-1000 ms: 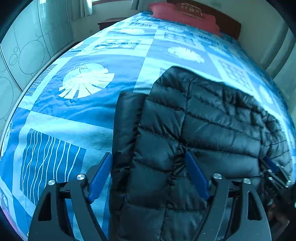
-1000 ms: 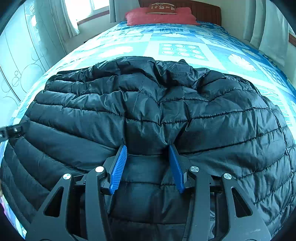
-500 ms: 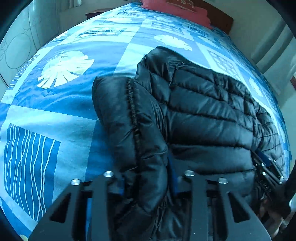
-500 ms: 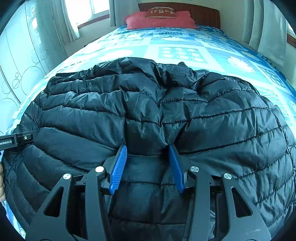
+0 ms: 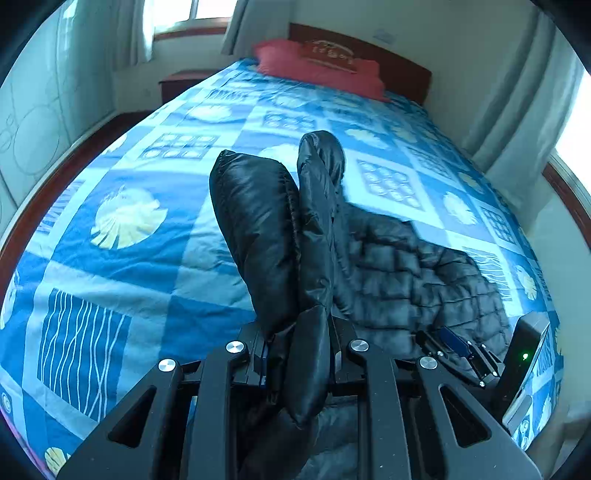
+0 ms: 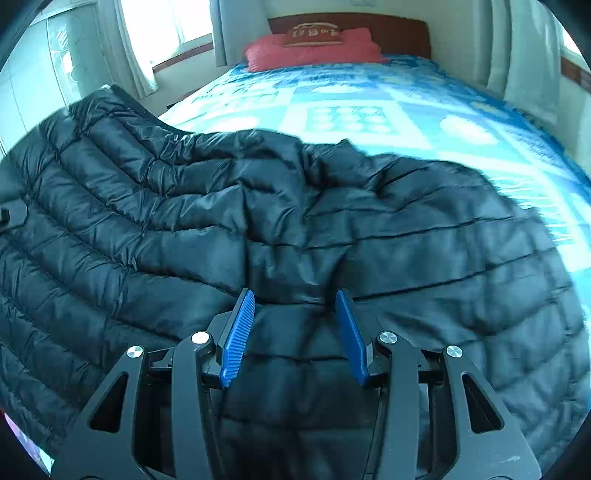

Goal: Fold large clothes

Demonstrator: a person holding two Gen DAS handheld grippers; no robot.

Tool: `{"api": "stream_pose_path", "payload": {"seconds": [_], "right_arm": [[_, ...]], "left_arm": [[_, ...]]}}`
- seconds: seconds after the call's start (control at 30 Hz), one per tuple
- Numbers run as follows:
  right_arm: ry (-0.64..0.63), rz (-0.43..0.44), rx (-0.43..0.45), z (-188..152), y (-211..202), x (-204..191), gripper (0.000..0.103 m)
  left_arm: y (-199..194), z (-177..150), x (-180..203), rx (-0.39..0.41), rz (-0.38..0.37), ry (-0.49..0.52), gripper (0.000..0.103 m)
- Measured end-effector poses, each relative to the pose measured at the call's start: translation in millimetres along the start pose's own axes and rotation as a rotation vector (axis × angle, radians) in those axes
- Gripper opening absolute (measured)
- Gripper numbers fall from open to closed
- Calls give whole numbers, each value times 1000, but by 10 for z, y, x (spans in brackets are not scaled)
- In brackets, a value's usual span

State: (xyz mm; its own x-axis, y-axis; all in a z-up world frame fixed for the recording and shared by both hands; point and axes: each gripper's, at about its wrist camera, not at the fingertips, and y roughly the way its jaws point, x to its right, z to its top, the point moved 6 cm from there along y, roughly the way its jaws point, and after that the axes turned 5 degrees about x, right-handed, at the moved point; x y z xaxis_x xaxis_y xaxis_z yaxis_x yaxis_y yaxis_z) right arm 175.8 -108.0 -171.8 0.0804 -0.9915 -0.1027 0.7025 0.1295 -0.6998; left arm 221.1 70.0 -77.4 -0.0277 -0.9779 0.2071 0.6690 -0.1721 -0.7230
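jacket [image 6: 184,206]: black, quilted; bedspread [image 5: 147,266]: blue patchwork, pale leaf prints; pillow [image 6: 314,51]: red

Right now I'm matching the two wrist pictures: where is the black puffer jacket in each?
Left wrist: the jacket runs from centre to lower right, one edge lifted in the left gripper.
Right wrist: the jacket fills the lower picture, under the right gripper.
Shared landmark: the red pillow at the headboard.

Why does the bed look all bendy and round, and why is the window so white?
Left wrist view: the fisheye lens bulges the blue patterned bedspread and darkens the corners. Right wrist view: daylight washes out the window, and the black quilted puffer jacket looks slightly smeared.
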Motion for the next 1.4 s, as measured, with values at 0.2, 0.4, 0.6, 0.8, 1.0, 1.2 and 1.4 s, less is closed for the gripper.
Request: {"api": "stream_pose_path", "payload": {"seconds": [0.2, 0.4, 0.6, 0.8, 1.0, 1.2, 1.4], "right_arm": [[24, -50, 54, 47, -441, 415, 55], [78, -114, 99, 98, -861, 1063, 56], [123, -160, 107, 12, -1112, 1612, 57], [172, -200, 90, -194, -1295, 2072, 57], [182, -250, 69, -383, -1476, 2394, 57], [173, -302, 52, -522, -1577, 2641, 57], [165, -350, 30, -659, -1605, 2802, 58]], "left_arm": [[-55, 3, 475, 27, 14, 64, 21], [-48, 19, 1069, 48, 19, 139, 21], [46, -90, 1765, 73, 56, 248, 21], [216, -313, 2360, 61, 55, 319, 21], [413, -629, 2882, 22, 24, 369, 22], [637, -993, 3247, -51, -30, 375, 22], [603, -1093, 3365, -34, -7, 379, 26]]}}
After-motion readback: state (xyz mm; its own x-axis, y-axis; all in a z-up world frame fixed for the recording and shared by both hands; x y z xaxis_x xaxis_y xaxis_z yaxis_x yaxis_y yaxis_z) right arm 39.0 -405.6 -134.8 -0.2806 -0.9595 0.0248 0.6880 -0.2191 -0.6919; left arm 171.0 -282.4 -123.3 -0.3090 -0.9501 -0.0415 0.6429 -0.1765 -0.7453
